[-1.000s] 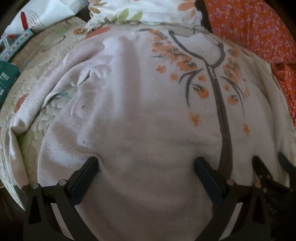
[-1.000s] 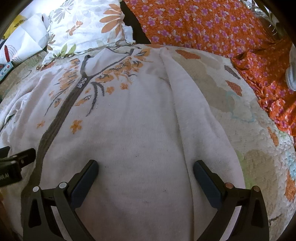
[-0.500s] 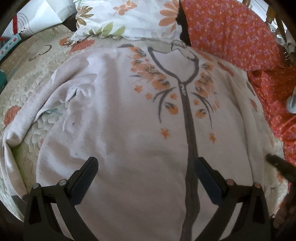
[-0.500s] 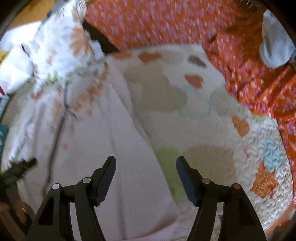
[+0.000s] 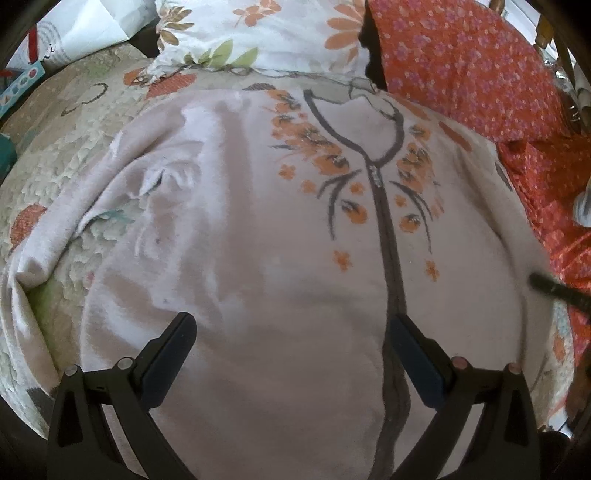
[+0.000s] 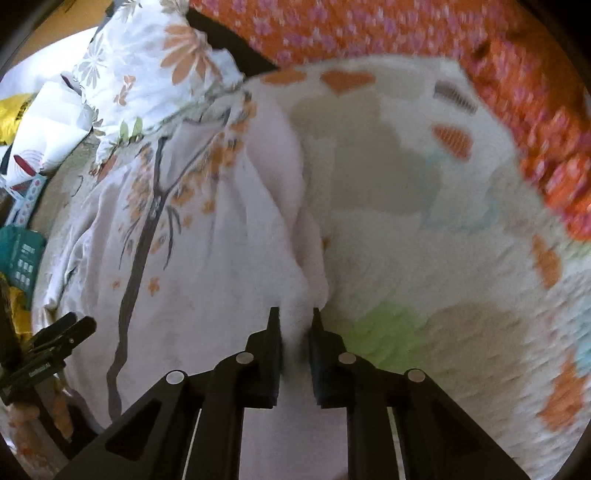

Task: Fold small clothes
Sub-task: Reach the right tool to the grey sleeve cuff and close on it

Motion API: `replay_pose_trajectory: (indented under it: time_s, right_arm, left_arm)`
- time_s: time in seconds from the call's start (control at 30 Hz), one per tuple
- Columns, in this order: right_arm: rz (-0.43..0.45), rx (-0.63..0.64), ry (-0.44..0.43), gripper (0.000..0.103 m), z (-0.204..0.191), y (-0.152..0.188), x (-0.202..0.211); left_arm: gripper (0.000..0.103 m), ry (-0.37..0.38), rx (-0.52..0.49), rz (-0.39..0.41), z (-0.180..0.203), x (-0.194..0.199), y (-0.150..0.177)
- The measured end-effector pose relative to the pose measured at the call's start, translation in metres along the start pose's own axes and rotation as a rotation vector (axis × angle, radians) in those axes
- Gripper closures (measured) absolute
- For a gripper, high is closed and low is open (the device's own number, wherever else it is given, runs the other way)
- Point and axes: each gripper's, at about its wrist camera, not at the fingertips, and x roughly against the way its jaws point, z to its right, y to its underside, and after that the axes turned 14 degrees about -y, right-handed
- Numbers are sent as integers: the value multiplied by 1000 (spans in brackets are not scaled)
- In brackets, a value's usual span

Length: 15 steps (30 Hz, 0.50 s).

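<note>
The pale pink zip-front fleece top with orange flowers (image 5: 258, 240) lies spread flat on the quilted patchwork bed cover (image 6: 424, 206), no fold made. The right tongs (image 6: 294, 325) pinch its side edge; the left tongs (image 5: 291, 343) hover wide open, empty.

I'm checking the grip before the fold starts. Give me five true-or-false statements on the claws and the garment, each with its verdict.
1. The right claw is shut on the garment's side edge. True.
2. The left claw is pinching cloth. False: its fingers are spread wide over the garment, gripping nothing.
3. The garment has orange flowers by its zip. True.
4. The garment lies on a bare wooden table. False: it lies on a patterned quilt.
5. A floral pillow sits beyond the garment's collar. True.
</note>
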Motion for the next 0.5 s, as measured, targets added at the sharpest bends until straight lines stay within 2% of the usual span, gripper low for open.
replay_pose_trajectory:
  time_s: [0.1, 0.17, 0.2, 0.23, 0.27, 0.33, 0.4, 0.5]
  right_arm:
    - [58, -39, 186, 92, 29, -31, 11]
    - [89, -99, 360, 89, 58, -54, 9]
    - [82, -120, 427, 81, 68, -61, 6]
    - [60, -139, 518, 80, 77, -67, 4]
    - [45, -148, 567, 80, 80, -69, 5]
    - [67, -152, 486, 77, 74, -65, 18]
    - [55, -151, 379, 51, 63, -50, 29]
    - [-40, -130, 197, 46, 38, -13, 28]
  left_arm:
    - [0, -4, 17, 4, -6, 1, -2]
    - [0, -21, 21, 4, -9, -1, -3]
    - [0, -35, 20, 3, -11, -2, -3]
    - [0, -45, 21, 1, -13, -4, -3]
    - [0, -50, 24, -1, -14, -5, -3]
    - [0, -51, 37, -10, -22, -6, -2]
    - [0, -53, 41, -9, -27, -5, -1]
    - [0, -44, 56, -26, -29, -7, 0]
